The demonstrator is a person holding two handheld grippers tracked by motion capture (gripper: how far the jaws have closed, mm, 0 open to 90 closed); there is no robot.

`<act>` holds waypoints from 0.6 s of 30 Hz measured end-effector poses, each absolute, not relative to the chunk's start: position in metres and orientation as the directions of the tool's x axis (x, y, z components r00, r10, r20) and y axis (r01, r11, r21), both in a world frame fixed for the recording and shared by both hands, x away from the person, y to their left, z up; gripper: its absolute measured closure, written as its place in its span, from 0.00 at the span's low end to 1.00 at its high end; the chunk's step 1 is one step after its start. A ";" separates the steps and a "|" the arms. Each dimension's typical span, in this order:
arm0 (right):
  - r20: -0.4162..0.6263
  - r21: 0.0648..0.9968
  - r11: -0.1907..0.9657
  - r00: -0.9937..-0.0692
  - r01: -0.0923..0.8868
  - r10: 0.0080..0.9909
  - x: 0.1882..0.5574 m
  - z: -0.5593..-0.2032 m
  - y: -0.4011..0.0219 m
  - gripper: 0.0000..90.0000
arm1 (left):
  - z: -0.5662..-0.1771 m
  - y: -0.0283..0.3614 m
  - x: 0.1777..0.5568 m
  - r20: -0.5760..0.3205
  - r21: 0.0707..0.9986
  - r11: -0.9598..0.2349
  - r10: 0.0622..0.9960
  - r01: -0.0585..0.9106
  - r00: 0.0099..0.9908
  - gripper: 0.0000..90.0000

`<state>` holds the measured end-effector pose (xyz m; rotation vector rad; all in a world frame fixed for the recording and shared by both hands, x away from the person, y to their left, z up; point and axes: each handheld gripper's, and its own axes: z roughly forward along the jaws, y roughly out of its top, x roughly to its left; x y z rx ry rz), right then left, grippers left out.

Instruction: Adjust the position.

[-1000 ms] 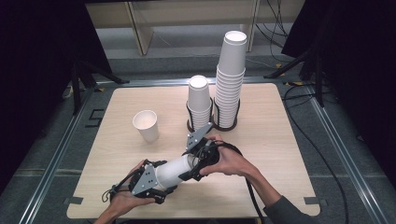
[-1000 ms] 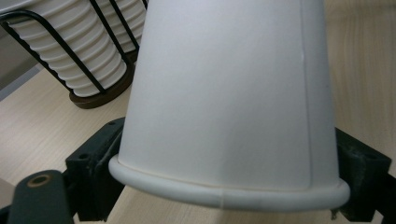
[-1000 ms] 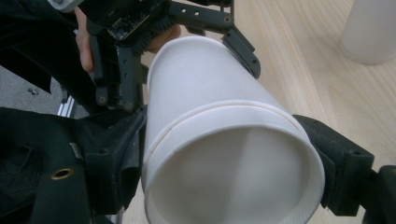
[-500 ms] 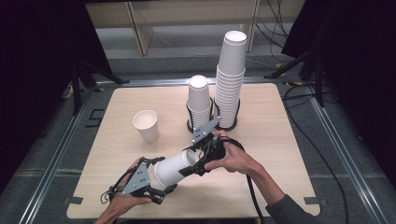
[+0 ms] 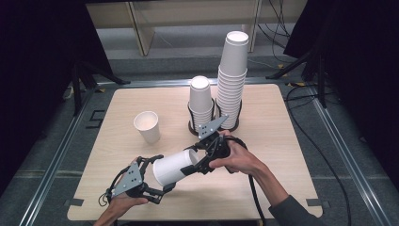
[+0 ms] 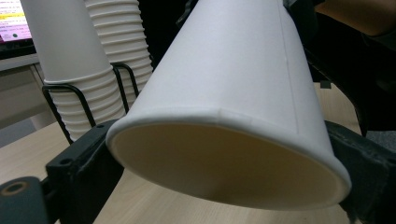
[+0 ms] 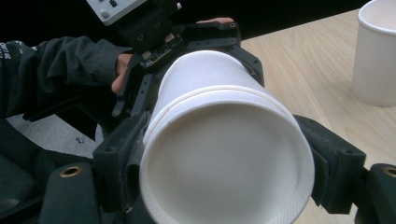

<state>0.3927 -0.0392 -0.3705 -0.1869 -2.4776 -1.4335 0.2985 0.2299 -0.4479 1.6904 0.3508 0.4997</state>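
- The left gripper point(image 5: 161, 175) is nearest, by the front-left edge of the table point(image 5: 282, 141). Its jaws have just swung wide and then come back in a bit. They now sit on either side of the cup point(image 5: 171, 168) at its open end, and look pressed against the rim.
- Compared with a second ago, that gripper sits a touch further back. To me it looks like a fresh hold around the whole mouth.
- The cup lies on its side in the air, bridging both grippers just above the table.
- The right gripper point(image 5: 194, 161) is clamped on the cup's base end. Its view shows a step line around the wall, so this may be two nested cups. My guess is they're about to be pulled apart.
- Further back, a lone cup point(image 5: 147, 126) stands upright on the left.
- Farthest back are the short stack point(image 5: 201, 96) and the tall stack point(image 5: 234, 70), side by side in wire holders point(image 5: 193, 120).
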 end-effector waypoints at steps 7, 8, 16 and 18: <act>0.327 0.826 0.497 -0.944 0.266 -0.039 0.397 -0.375 -0.044 0.28 | -0.446 0.231 0.299 0.128 0.980 -0.196 0.473 -0.038 0.871 0.13; 0.331 0.825 0.497 -0.943 0.269 -0.039 0.398 -0.375 -0.044 0.28 | -0.446 0.231 0.299 0.129 0.979 -0.200 0.473 -0.036 0.872 0.14; 0.343 0.806 0.520 -0.939 0.283 -0.021 0.396 -0.378 -0.044 0.26 | -0.446 0.231 0.300 0.128 0.974 -0.226 0.466 -0.022 0.875 0.16; 0.297 0.809 0.535 -0.955 0.244 -0.015 0.396 -0.378 -0.043 0.25 | -0.446 0.231 0.300 0.124 0.971 -0.237 0.467 -0.011 0.875 0.16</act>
